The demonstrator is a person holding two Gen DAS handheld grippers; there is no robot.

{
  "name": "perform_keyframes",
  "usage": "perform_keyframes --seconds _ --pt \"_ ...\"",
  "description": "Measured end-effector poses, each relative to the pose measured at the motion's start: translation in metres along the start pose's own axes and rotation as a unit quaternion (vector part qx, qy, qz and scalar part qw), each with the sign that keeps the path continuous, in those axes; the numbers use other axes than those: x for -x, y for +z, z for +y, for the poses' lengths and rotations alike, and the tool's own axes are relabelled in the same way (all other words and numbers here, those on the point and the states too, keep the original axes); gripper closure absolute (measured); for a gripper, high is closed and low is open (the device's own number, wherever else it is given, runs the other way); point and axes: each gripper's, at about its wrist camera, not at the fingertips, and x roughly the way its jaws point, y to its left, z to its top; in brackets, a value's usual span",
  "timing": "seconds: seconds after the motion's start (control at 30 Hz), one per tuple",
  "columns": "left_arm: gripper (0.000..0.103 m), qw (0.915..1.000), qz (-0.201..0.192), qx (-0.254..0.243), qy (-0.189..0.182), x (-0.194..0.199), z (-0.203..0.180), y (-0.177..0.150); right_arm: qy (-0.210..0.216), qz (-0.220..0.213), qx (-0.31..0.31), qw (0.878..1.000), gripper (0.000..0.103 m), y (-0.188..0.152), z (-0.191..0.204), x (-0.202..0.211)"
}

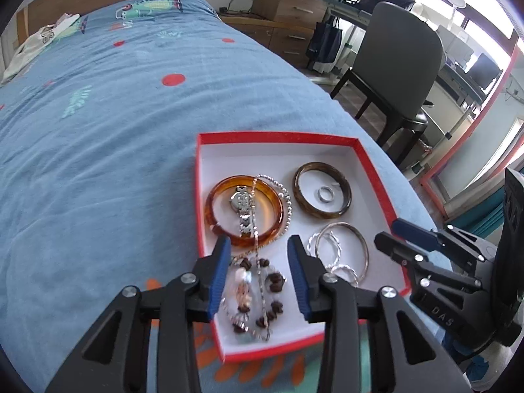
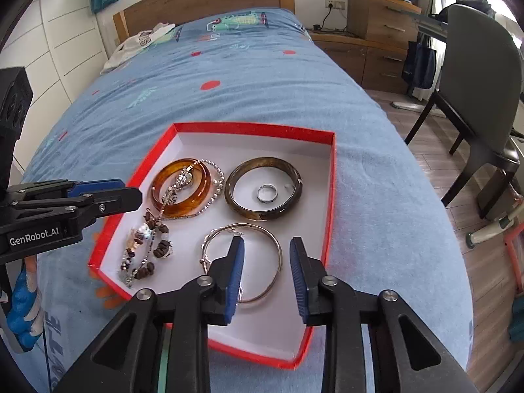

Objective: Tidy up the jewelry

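Observation:
A red tray with a white floor lies on the bed and holds jewelry. Inside are an amber bangle with a silver watch across it, a dark bangle around a silver ring, thin silver hoops, and a brown bead bracelet. My left gripper is open above the bead bracelet. My right gripper is open above the silver hoops.
The blue bedspread stretches away to a wooden headboard. Folded clothes lie near the pillow end. A grey chair and wooden drawers stand to the right of the bed.

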Motion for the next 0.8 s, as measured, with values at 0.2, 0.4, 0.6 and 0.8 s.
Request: perform_keyframes --seconds 0.2,0.4,0.6,0.8 --pt "0.066 0.9995 -0.022 0.013 0.019 0.048 0.012 -0.016 0.002 -0.018 -0.015 1.000 0.068 -0.002 0.004 0.036" --pt "0.066 0.9968 -0.049 0.024 0.059 0.102 0.028 -0.042 0.021 -0.034 -0.018 0.999 0.060 -0.008 0.027 0.070" --pt "0.063 0.9912 -0.077 0.039 0.100 0.150 0.038 -0.075 0.050 -0.040 -0.007 0.998 0.054 -0.027 0.068 0.094" --pt "0.050 0.9828 -0.106 0.060 0.139 0.195 0.047 -0.114 0.074 -0.042 0.006 0.996 0.048 -0.049 0.108 0.112"
